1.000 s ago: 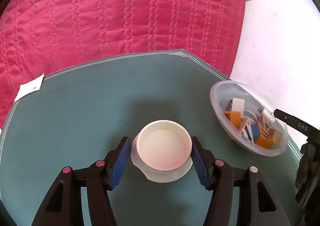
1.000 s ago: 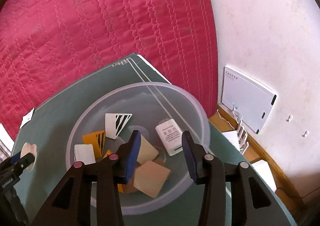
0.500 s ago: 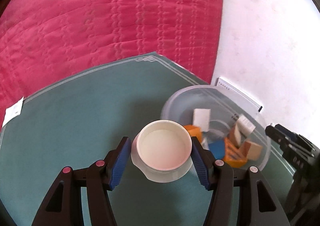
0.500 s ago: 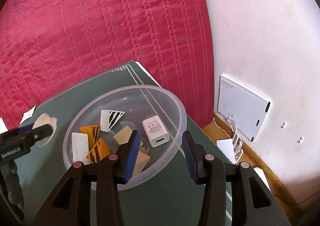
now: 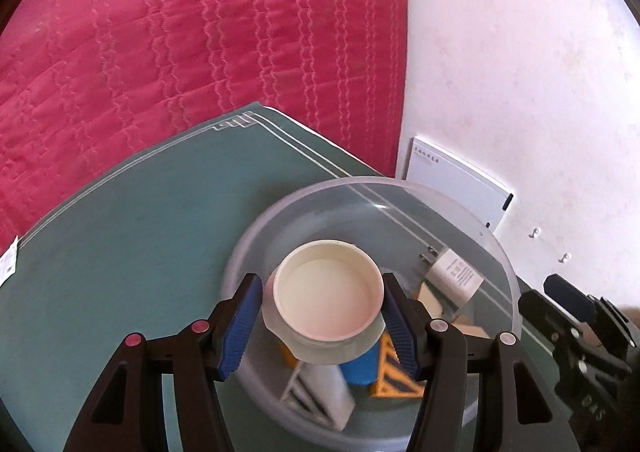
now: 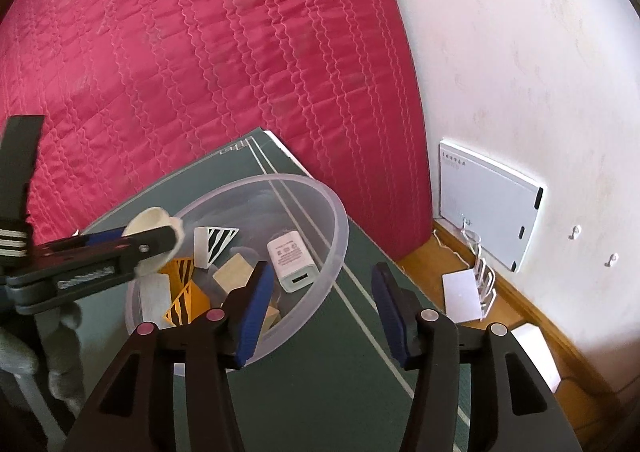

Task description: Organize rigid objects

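Left wrist view: the white cup (image 5: 329, 288) sits between the blue pads of the left gripper (image 5: 322, 326), which pinches it at both sides and holds it above the clear plastic bowl (image 5: 496, 252). The bowl rests on the green mat (image 5: 120, 252) and contains a white charger (image 5: 454, 272), a blue block (image 5: 360, 370), an orange striped block (image 5: 394, 380) and a white striped piece (image 5: 320, 392).

In the right wrist view, the right gripper (image 6: 322, 310) is spread and holds nothing. Its left finger stands over the bowl's near rim (image 6: 316, 300) and its right finger lies outside it, over the mat.

Hazards:
- Releasing the cup from this height may let it strike the blocks, tip, or bounce out over the low rim.
- The bowl is light and unrestrained; contact from either gripper may slide it toward the mat edge beside the wall.
- The two grippers work close together; a lateral move risks collision.

Visibility limits:
- The cup hides the centre of the bowl, so the landing spot cannot be confirmed.
- The cup's base and height above the contents are hard to judge; it is probably clear of them.
- The right gripper appears only partly at the frame edge in the left wrist view.
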Available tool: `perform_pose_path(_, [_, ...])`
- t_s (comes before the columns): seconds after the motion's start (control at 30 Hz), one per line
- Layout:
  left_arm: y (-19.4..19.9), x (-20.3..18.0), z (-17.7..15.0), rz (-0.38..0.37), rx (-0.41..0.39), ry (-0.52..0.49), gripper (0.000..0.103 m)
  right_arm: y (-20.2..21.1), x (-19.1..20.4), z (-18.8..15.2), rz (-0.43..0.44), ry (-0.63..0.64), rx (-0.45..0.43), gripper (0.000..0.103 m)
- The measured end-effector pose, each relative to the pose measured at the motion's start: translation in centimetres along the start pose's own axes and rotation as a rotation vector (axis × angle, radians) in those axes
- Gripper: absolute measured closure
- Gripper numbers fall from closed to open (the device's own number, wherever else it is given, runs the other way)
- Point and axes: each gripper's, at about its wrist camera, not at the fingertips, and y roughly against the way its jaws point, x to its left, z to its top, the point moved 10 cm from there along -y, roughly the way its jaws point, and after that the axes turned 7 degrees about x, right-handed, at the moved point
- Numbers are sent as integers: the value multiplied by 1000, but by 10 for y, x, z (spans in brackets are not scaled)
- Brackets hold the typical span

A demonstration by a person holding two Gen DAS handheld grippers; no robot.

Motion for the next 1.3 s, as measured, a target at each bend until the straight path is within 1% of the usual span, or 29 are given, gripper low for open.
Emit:
perform_pose_path(0.13, [-14, -13, 7, -9, 21, -11, 40, 2, 2, 0, 2, 13, -11, 50])
perform_pose_path(0.3, [-27, -22, 13, -32, 49, 1, 39, 1, 4, -1, 13, 16, -7, 50])
perform_pose_path(0.33, [-28, -24, 13, -35, 53, 5, 37, 1, 4, -1, 14, 13, -7, 50])
perform_pose_path(0.4, [-28, -23, 15, -34, 49, 13, 22, 0, 3, -1, 17, 9, -3, 50])
perform_pose_path(0.47, [-25, -23, 15, -23, 35, 9, 20, 1, 3, -1, 19, 8, -1, 49])
perform_pose_path(0.57, [-20, -18, 14, -13, 29, 11, 18, 1, 3, -1, 19, 6, -1, 44])
perform_pose_path(0.7, [-12, -8, 14, 32, 6, 17, 13, 1, 2, -2, 21, 5, 6, 39])
perform_pose_path(0.77, [-6, -3, 13, 55, -6, 17, 12, 1, 2, -4, 23, 3, 13, 34])
perform_pose_path(0.83, [0, 2, 12, 90, -24, 11, 10, 0, 2, -6, 29, 2, 27, 24])
perform_pose_path(0.97, [14, 9, 8, 160, -63, -13, 1, -2, 3, -10, 51, -2, 66, 13])
perform_pose_path(1.03, [18, 10, 5, 179, -72, -20, 1, -2, 4, -10, 52, 7, 82, 7])
perform_pose_path(1.13, [24, 12, -1, 187, -68, -23, 1, 3, 5, -8, 43, 26, 87, 4])
perform_pose_path(1.3, [35, 17, -8, 219, -74, -6, 1, 17, 11, -2, 26, 76, 79, 3])
